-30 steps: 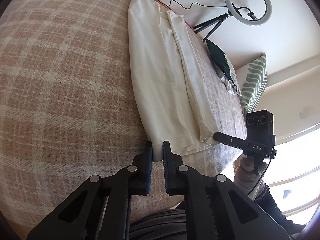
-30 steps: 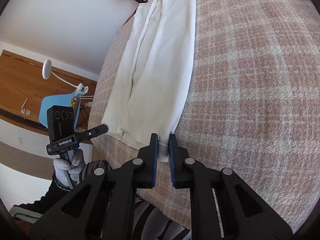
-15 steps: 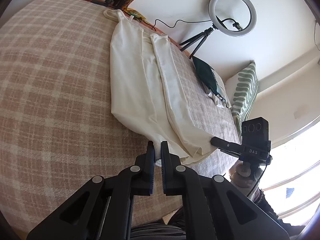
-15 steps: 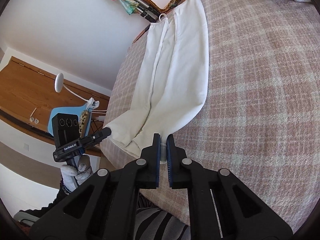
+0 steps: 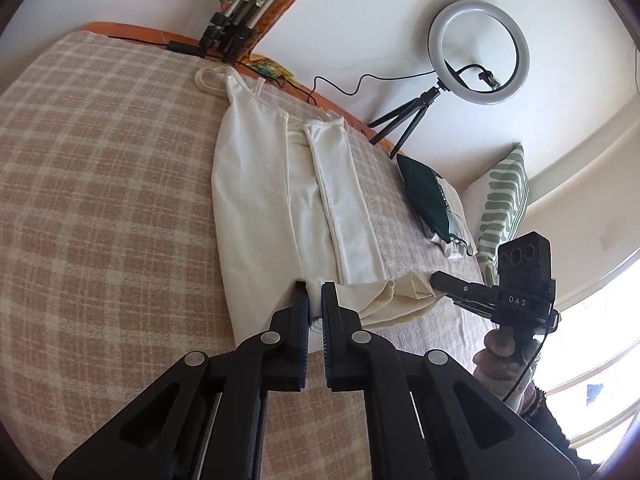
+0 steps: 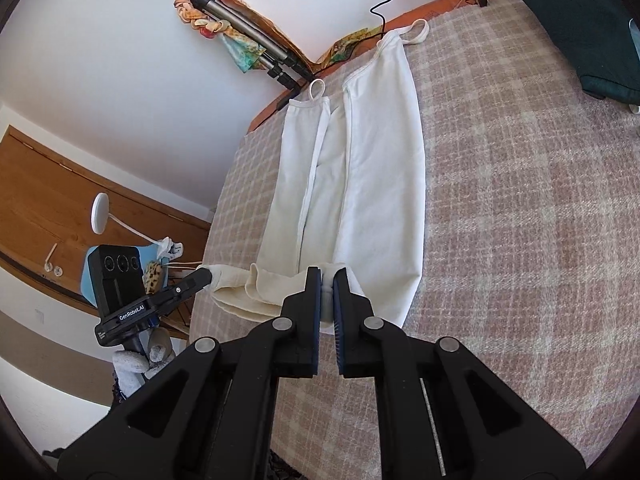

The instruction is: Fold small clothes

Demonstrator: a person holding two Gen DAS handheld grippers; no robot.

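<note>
White strappy top on plaid blanket, w/ both long sides folded in toward the middle. Long axis runs away from the cameras: shoulder straps point to the far edge by the wall, hem toward the near edge. Hem end is lifted off the blanket & doubled back over the lower part of the top; a sagging, wrinkled fold of cloth spans betw. the two grippers.

Left gripper: fingers nearly together, clamped on one hem corner; thin strip of white cloth shows betw. the pads. Right gripper: same, pinching the other hem corner. Each gripper appears in the other's view, its tip buried in the cloth, held by a gloved hand.

Surroundings: dark green cushion and striped green-white pillow on the blanket well to the right of the top; ring light on a small tripod past the far edge; folded tripod draped w/ a coloured scarf leans on the white wall.
</note>
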